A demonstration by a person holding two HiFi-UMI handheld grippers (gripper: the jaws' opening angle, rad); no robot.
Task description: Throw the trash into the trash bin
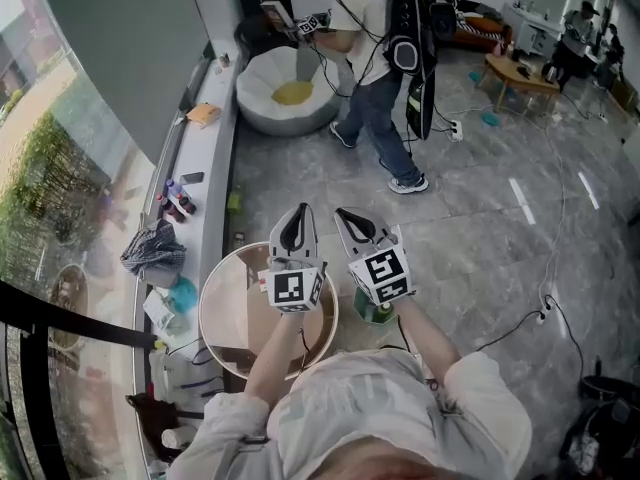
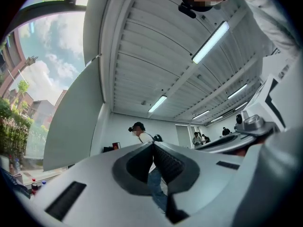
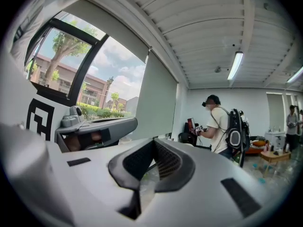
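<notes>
The trash bin (image 1: 204,303), round and pale-rimmed, stood on the floor just in front of the person, right of the window-side desk (image 1: 205,238). Both forearms reached forward over it, side by side. The left hand-held gripper (image 1: 295,214) hung above the bin's far rim and the right hand-held gripper (image 1: 350,216) just past its right edge, above a green item (image 1: 376,311).

Only the head view showed the bin. The left gripper view, tilted up toward the ceiling lights, showed the left hand-held gripper (image 2: 152,145) pressed together on nothing. The right gripper view looked about level. In it the right hand-held gripper (image 3: 154,143) was pressed together at its tips. Something clear and crinkled (image 3: 147,176) showed in the gap beneath them, and whether it was held could not be told.
</notes>
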